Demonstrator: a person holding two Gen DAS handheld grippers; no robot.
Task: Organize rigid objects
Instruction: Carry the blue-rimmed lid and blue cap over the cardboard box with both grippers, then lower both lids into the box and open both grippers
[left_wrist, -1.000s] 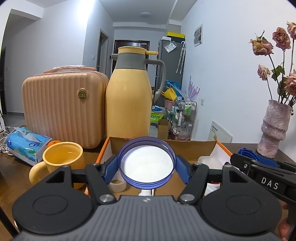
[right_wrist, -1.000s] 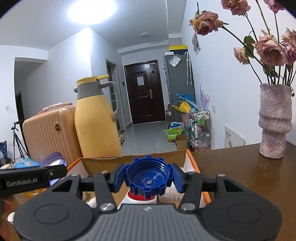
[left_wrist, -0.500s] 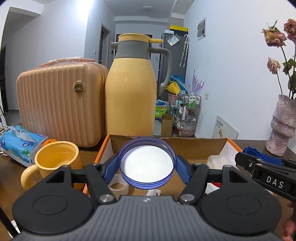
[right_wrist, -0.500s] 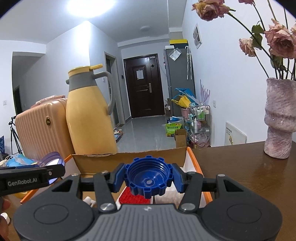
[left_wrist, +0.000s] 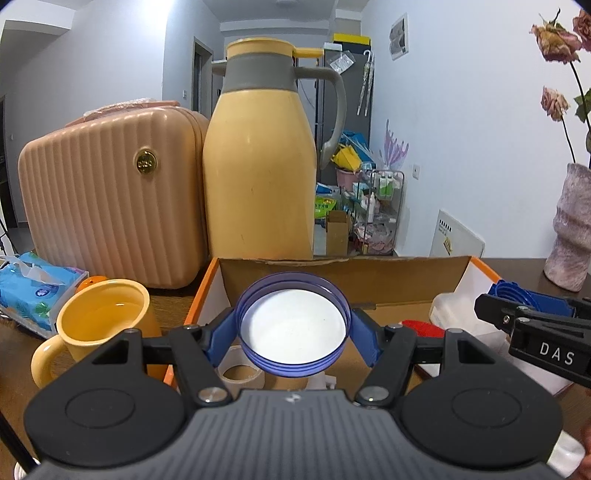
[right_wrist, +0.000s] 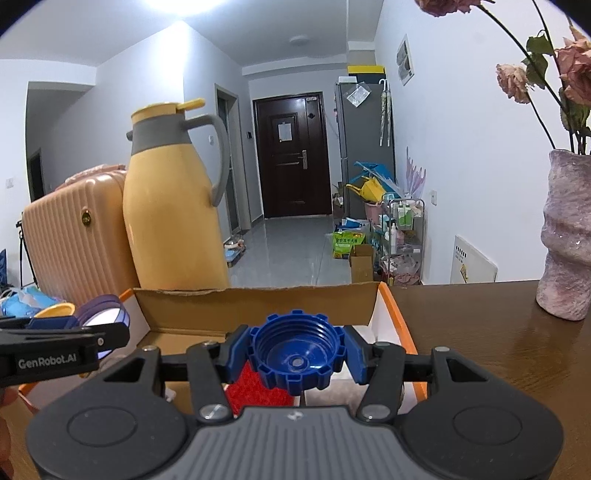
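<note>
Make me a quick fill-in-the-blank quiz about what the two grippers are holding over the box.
1. The left gripper grips a purple lid whose inside is ____.
2. The right gripper grips a screw cap coloured ____.
3. Both are held over the open cardboard ____.
4. The yellow mug stands ____ the box.

Missing words: white; blue; box; outside

The walls (right_wrist: 461, 155) are white. A bright light (right_wrist: 173, 7) shines on the ceiling. A dark door (right_wrist: 291, 155) stands at the end of a hall with a shiny grey floor (right_wrist: 288, 254). A tall grey cupboard (right_wrist: 364, 147), maybe a fridge, is beside it. The table (right_wrist: 498, 354) is brown wood.
</note>
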